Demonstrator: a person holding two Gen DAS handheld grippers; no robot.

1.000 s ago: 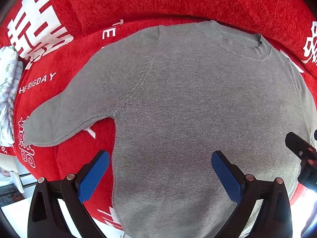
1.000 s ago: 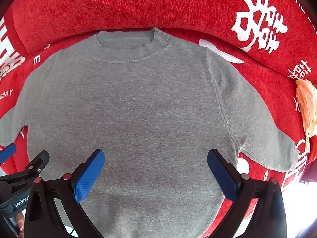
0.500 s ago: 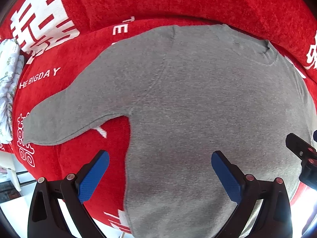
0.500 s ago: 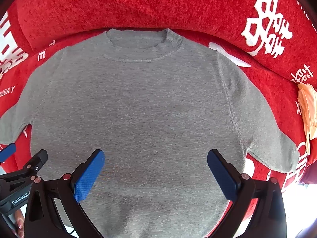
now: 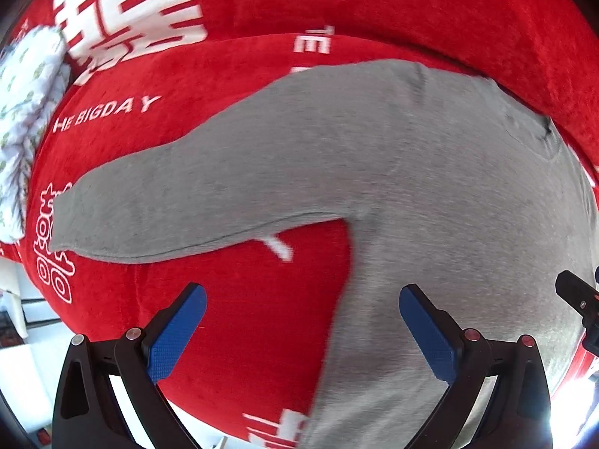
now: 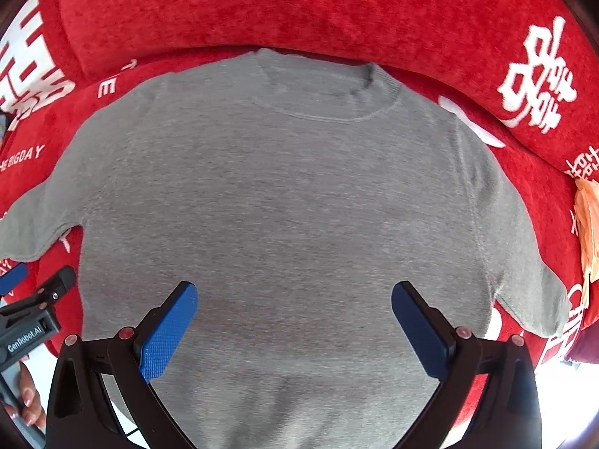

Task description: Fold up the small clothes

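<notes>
Red plush sofa [image 6: 337, 7] fills the background, white lettering all over it, and spread flat on the seat is the grey sweater [image 6: 284, 205], front up, collar [image 6: 318, 101] at twelve o'clock against the backrest, hem toward six and dropping out of sight

Both sleeves are splayed out: the one on the left side [image 5: 179, 205] runs off toward nine o'clock in the left wrist view, the other [image 6: 524, 254] angles down toward four o'clock in the right wrist view

Now the change: over the last second the left gripper [image 5: 299, 333] has slid sideways, away from the body panel! Its view had been mostly torso; now its fingers straddle the side seam below the armpit, one blue pad over bare red cushion, the other over grey knit, with the sleeve stretched right across the frame. Jaws spread wide, nothing between them

The right gripper [image 6: 295, 329] has barely drifted, hovering over the lower chest, also gaping wide and empty

My read: smoothing looks done and the left side is lining up for that sleeve, likely the first fold inward across the chest

Further out, a white floral cloth [image 5: 26, 119] sits at nine o'clock beyond the cuff, and a peach-coloured item [image 6: 587, 232] lies at three o'clock, well apart from the sweater
</notes>
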